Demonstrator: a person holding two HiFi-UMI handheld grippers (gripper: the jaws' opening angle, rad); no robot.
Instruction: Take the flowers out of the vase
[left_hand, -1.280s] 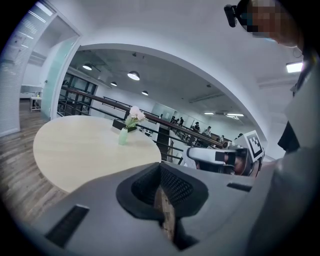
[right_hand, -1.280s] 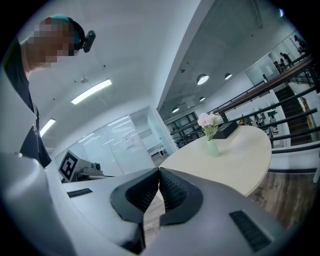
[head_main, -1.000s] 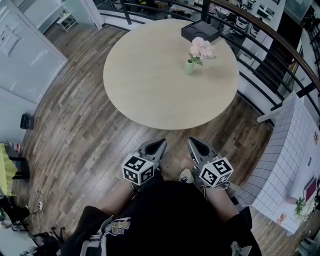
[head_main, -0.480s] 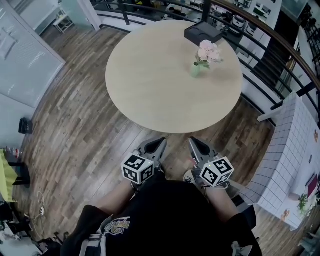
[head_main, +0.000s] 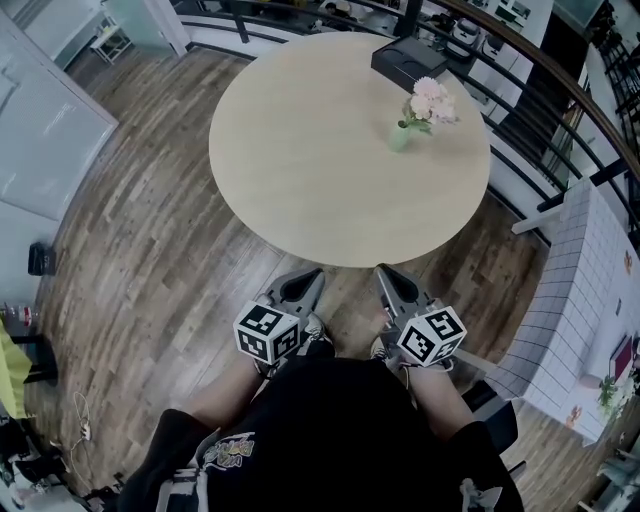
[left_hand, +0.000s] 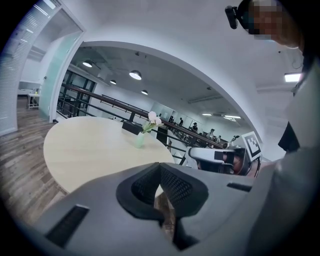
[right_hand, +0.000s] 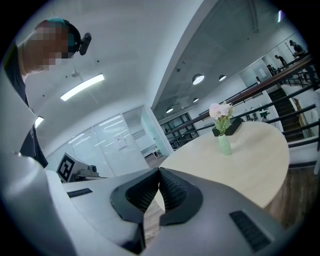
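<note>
The left gripper (head_main: 314, 274) is held low in front of the person, over the wooden floor (head_main: 150, 250) and short of the near edge of the round desk (head_main: 300, 150). Its jaws are pressed together with nothing between them, and it touches nothing. Just to its right, the right gripper (head_main: 384, 272) sits at the same level, also short of the near edge, its jaws likewise closed tight and empty. Both point toward the desk. The small green vase (head_main: 400, 138) stands upright on the far right part of the desk, near the far edge and just in front of a black box (head_main: 410, 62) that lies at that edge. The pink flowers (head_main: 433, 100) are in the vase, their stems rising from its mouth and the heads spreading a little to the right. The vase is well apart from both grippers, ahead of them and off to the right, so the right gripper looks the nearer of the two. The stems run nearly vertical, so lifting them out probably calls for a pull straight up. Either gripper would first have to open and reach across most of the desk.
</note>
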